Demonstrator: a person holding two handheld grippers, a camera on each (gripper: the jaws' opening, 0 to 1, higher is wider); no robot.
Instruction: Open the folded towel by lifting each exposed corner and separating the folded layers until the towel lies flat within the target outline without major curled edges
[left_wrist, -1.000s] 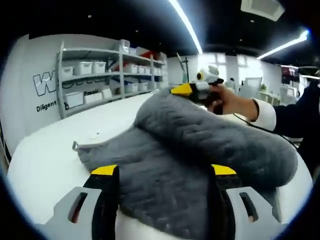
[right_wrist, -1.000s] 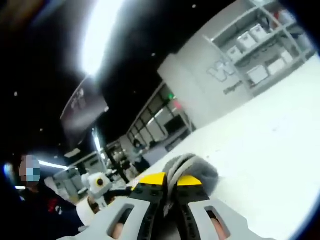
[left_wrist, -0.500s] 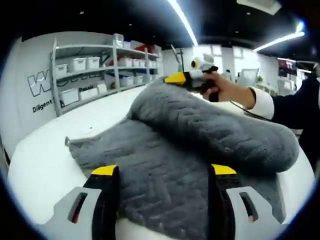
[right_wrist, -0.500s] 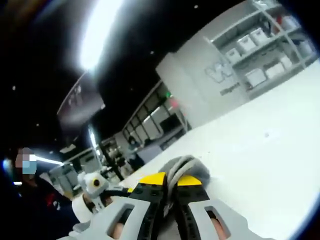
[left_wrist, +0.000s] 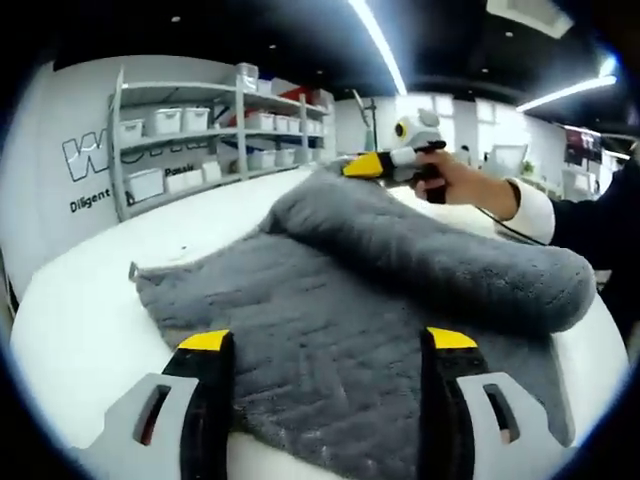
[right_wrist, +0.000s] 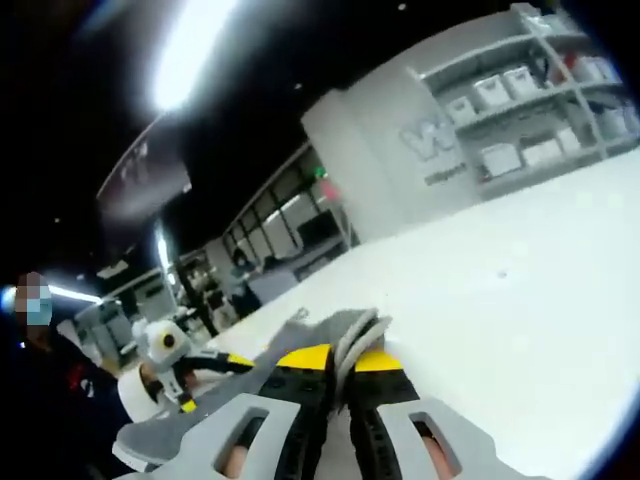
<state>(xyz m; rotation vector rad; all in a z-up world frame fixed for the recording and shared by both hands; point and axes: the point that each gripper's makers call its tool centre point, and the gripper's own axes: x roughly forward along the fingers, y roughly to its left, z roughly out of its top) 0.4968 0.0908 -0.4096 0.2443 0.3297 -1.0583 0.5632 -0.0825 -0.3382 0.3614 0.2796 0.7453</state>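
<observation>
Left gripper (left_wrist: 325, 345): in the left gripper view we saw its two yellow-tipped jaws standing wide apart, low over the near part of the towel, with nothing between them. We could not tell whether the jaw tips touched the cloth.

Right gripper (right_wrist: 340, 358): in the right gripper view we found its jaws drawn together on a bunched fold of the towel, the grey edge sticking up between the yellow tips. In the left gripper view we saw the same gripper (left_wrist: 378, 164) at the far side, pinching the far end of the towel's raised fold.

Hand (left_wrist: 462, 184): we saw a person's hand around the right gripper's handle, with a white cuff and a dark sleeve behind it.

Towel (left_wrist: 330, 300): grey and quilted, it lay on the white table (left_wrist: 80, 300). The lower layer was spread flat toward us, with one corner and a small loop out at the left. The upper layer formed a thick roll running from the right gripper across to the right edge of the table.

Background: we noted shelves (left_wrist: 200, 130) with white bins against a wall with lettering, and long ceiling lights.
</observation>
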